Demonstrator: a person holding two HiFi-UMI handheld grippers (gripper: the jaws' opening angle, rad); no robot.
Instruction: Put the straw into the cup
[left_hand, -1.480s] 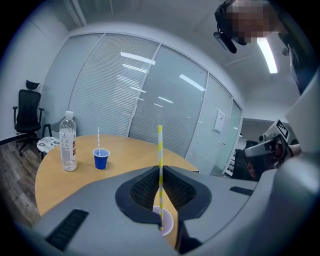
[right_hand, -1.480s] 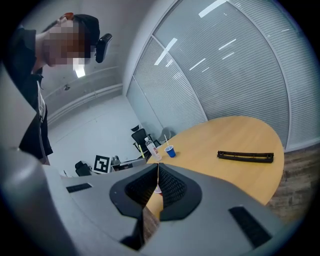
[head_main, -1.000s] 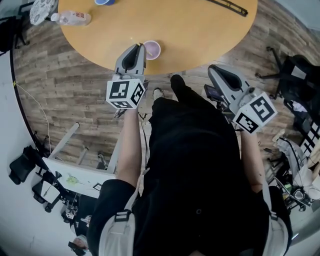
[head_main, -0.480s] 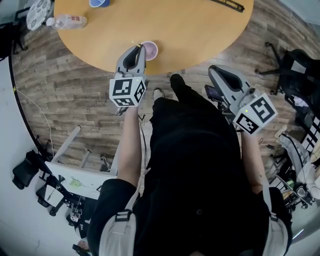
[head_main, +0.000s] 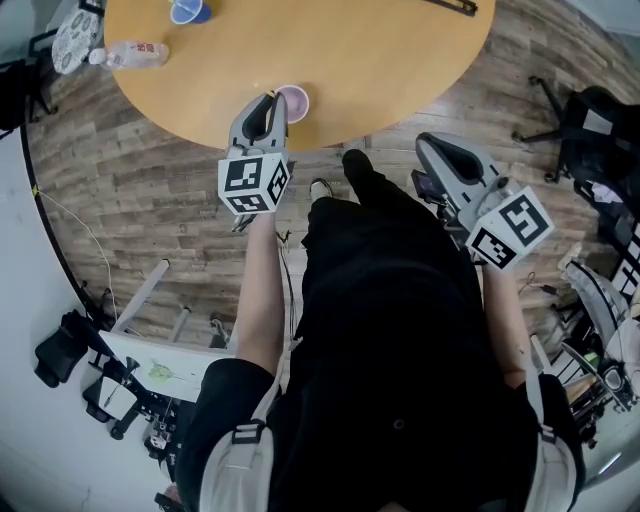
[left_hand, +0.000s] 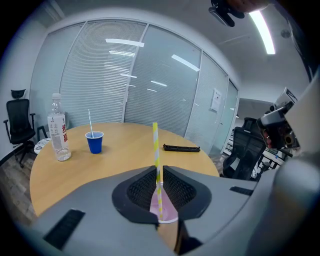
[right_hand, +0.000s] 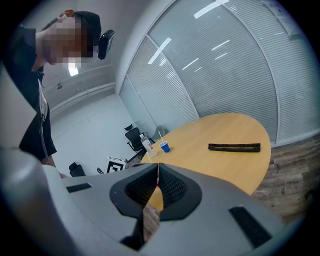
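A yellow-and-white striped straw (left_hand: 155, 150) stands upright between the jaws of my left gripper (left_hand: 159, 172), which is shut on it. The straw's lower end shows against the inside of the pink cup (left_hand: 164, 210). That cup (head_main: 293, 101) stands near the front edge of the round wooden table (head_main: 380, 60), and the left gripper (head_main: 268, 112) is right over its near side. My right gripper (head_main: 440, 150) hangs off the table's edge to the right. In the right gripper view it (right_hand: 157, 182) is shut with nothing between the jaws.
A blue cup (left_hand: 94, 142) with a straw in it and a water bottle (left_hand: 58, 134) stand at the table's far left. A black bar (left_hand: 181, 148) lies at the far right. Office chairs and gear crowd the wooden floor around the table.
My left gripper has sunk a little with the straw, closer to the pink cup. The right gripper has kept still.
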